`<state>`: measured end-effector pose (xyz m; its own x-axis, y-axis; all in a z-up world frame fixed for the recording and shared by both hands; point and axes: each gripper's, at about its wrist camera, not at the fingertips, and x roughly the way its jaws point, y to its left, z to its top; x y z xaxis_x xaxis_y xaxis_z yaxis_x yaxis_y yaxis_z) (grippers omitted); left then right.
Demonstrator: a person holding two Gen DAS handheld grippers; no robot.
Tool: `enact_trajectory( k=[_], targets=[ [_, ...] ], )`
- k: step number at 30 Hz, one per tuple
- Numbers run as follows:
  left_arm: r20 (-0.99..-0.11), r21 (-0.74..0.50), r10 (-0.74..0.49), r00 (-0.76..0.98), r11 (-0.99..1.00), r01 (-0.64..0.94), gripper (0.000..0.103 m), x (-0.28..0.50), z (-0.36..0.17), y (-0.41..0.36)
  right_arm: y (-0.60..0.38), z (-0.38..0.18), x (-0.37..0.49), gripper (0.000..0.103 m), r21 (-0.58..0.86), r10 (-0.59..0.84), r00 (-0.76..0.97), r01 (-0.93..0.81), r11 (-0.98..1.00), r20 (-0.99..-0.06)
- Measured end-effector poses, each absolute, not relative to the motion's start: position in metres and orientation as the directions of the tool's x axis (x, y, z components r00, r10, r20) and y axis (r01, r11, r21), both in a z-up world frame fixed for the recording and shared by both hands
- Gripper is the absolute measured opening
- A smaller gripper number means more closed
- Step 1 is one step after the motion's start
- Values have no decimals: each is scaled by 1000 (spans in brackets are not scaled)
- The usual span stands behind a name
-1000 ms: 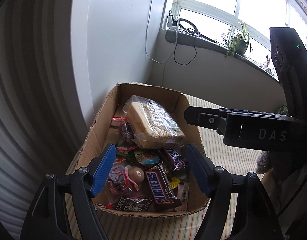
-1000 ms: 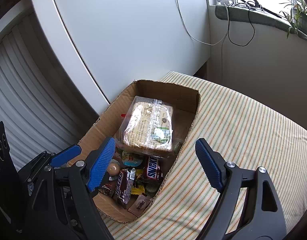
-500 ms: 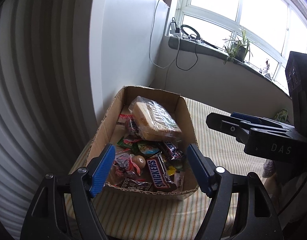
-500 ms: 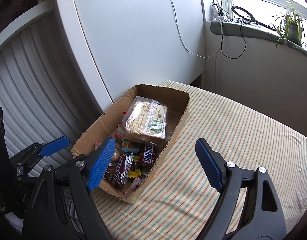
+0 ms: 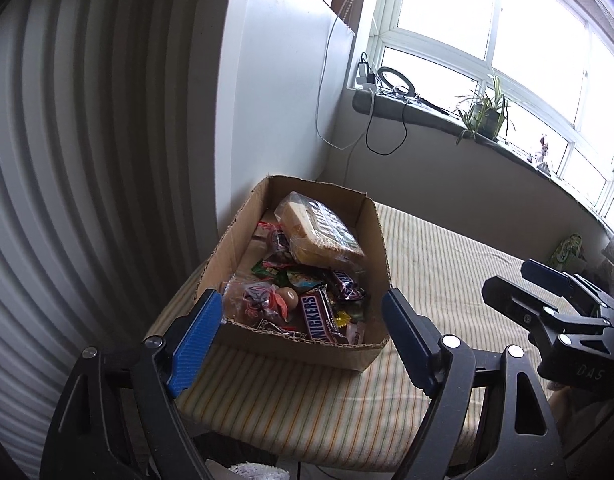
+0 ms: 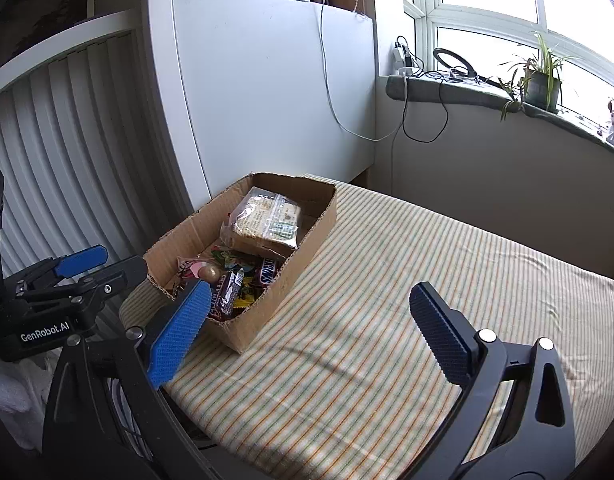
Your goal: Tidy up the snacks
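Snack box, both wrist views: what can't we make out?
- Cardboard box floor: hidden under piled snacks, both views.
- Small wrappers beside the Snickers bar: too small to read, left wrist view.
- Clear bread bag label: too small to read, right wrist view.
- Box's near corner: covered by the right gripper fingertip, right wrist view.

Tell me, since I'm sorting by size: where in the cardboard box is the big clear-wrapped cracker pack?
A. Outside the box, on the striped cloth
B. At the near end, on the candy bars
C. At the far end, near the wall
C: the cracker pack lies in the far part of the cardboard box, beyond the candy bars.
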<state>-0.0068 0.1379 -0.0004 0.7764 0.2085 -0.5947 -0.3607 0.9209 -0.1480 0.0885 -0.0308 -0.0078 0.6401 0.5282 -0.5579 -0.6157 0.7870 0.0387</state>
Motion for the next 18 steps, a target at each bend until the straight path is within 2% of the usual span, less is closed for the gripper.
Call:
enact_trajectory(
  k=[6, 18],
  targets=[
    [-585, -136, 213, 783, 925, -353, 82, -13, 3, 127, -37, -11, 79, 102, -21, 488, 668, -601, 799, -562],
    [-572, -122, 218, 791, 931, -345, 82, -16, 8, 117, -40, -11, 74, 102, -6, 499, 667, -602, 798, -553]
  ],
)
